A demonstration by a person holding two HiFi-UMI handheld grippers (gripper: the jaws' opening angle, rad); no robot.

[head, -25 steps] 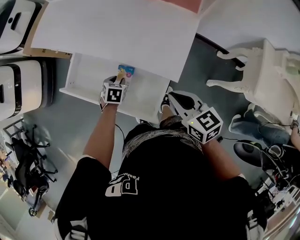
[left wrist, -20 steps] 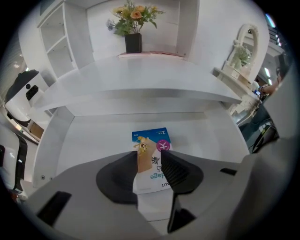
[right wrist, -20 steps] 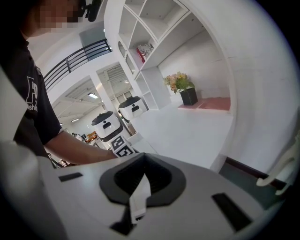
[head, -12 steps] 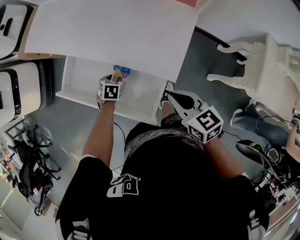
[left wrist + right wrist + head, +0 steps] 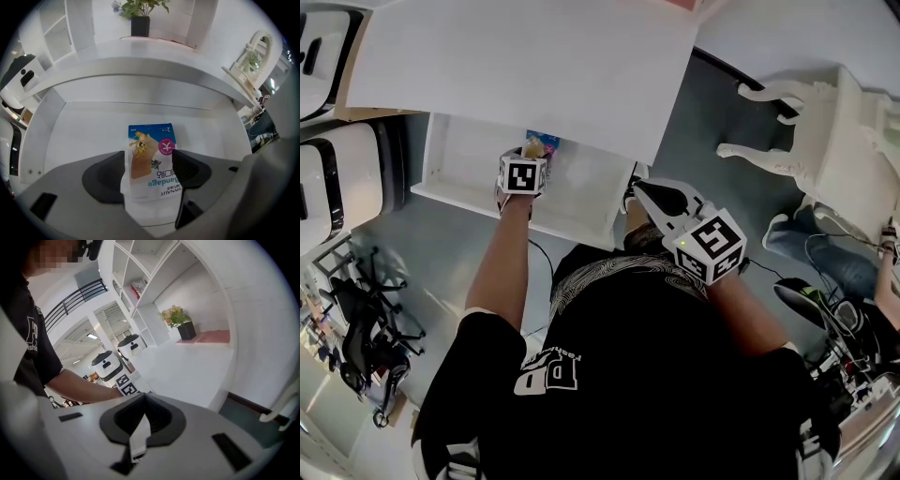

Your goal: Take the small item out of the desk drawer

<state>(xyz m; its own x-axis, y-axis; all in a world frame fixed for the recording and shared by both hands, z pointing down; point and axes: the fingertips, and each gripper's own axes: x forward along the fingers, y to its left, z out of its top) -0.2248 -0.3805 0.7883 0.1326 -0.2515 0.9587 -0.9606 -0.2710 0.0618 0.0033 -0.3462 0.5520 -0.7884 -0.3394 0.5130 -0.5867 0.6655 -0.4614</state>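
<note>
Sinking a little deeper into the drawer (image 5: 464, 155) over the last second, the left gripper (image 5: 150, 168) has also just been spreading its jaws, and the head camera has shifted slightly.

Largest in the head view is the white tabletop (image 5: 525, 66), filling the frame from 10 to 1 o'clock. Under its near edge the drawer stands pulled out, toward 9 o'clock from the person's chest, and its white floor looks bare apart from one item. A white chair (image 5: 825, 141) stands on the floor at 2 o'clock, well apart from the work.

In its own view the left gripper points steeply down into the drawer with its jaws apart. They straddle the small item, a blue and tan bandage packet (image 5: 150, 138), which lies flat on the drawer floor. Its far end sticks out at 12 o'clock beyond the jaw tips, and the pads do not appear to press on it.

At the drawer's 3 o'clock corner the right gripper (image 5: 143, 420) keeps about the same place, jaws together on nothing.

Judging progress: the drawer is open and the packet is found and lined up. Closing on it, lifting it and carrying it clear of the drawer are all left.
</note>
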